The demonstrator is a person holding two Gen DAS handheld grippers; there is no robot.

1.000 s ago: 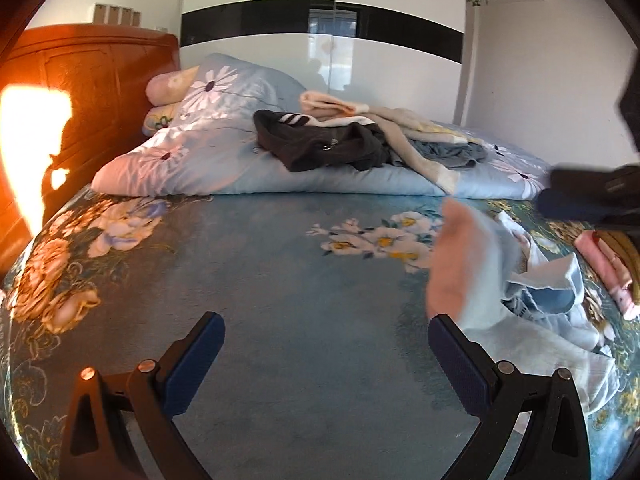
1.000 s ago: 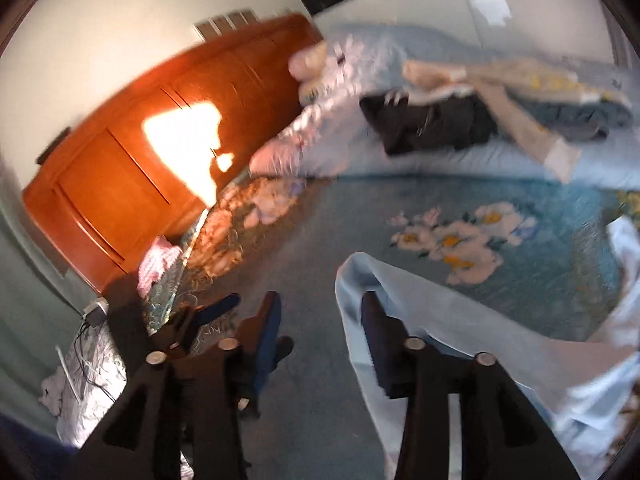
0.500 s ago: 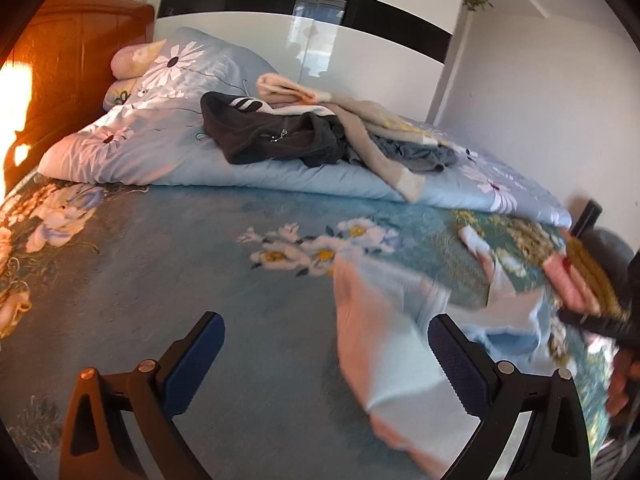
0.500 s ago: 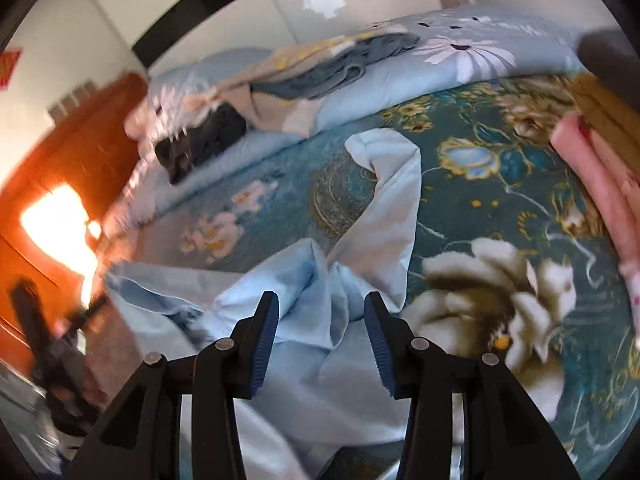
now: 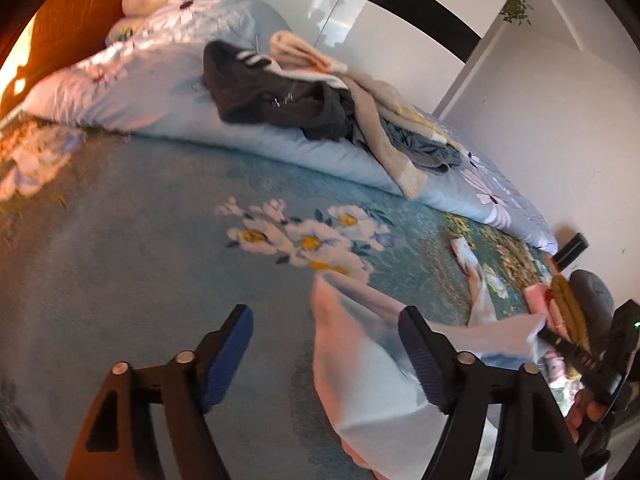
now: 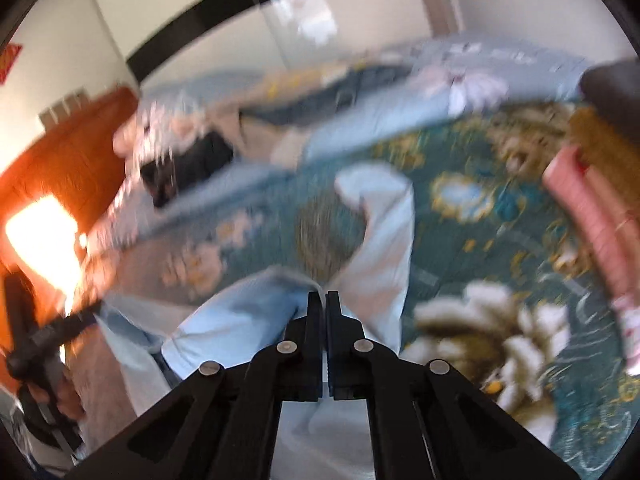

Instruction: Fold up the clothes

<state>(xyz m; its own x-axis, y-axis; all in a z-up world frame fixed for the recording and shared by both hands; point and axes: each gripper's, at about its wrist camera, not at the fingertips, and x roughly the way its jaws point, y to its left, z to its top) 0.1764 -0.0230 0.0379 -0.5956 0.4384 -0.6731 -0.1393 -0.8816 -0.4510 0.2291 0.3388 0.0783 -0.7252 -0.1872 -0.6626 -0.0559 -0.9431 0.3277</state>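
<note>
Left wrist view: the left gripper [image 5: 326,354] hangs low over the bed, its jaws wide apart with nothing between the blue pads [image 5: 228,356]. A pale blue garment [image 5: 360,360] lies on the teal flowered blanket [image 5: 160,280], and its near corner passes under the right-hand finger without being pinched. At the far right edge the right gripper [image 5: 538,330] meets the garment's edge, with the person's hand [image 5: 584,412] below it. Just beyond sits a small stack of folded clothes [image 5: 560,304], pink and mustard. Across the back of the bed runs a light blue flowered duvet [image 5: 168,88] with a heap of unfolded clothes [image 5: 304,92] on top, a dark brown one with white stripes among them. A wooden headboard [image 5: 80,12] glows with sun at the left, and white wardrobe doors [image 5: 380,40] with a black band stand behind.

Right wrist view: this picture is blurred by motion. The right gripper [image 6: 323,300] points forward with its jaws together, clamped on a fold of the pale blue garment [image 6: 248,316], which spreads left and up toward a loose sleeve-like end [image 6: 380,196]. The blanket [image 6: 480,248] lies beneath, the folded clothes [image 6: 592,208] at the right. At the left edge the left gripper [image 6: 56,328] shows dimly; I cannot tell its state from here.
</note>
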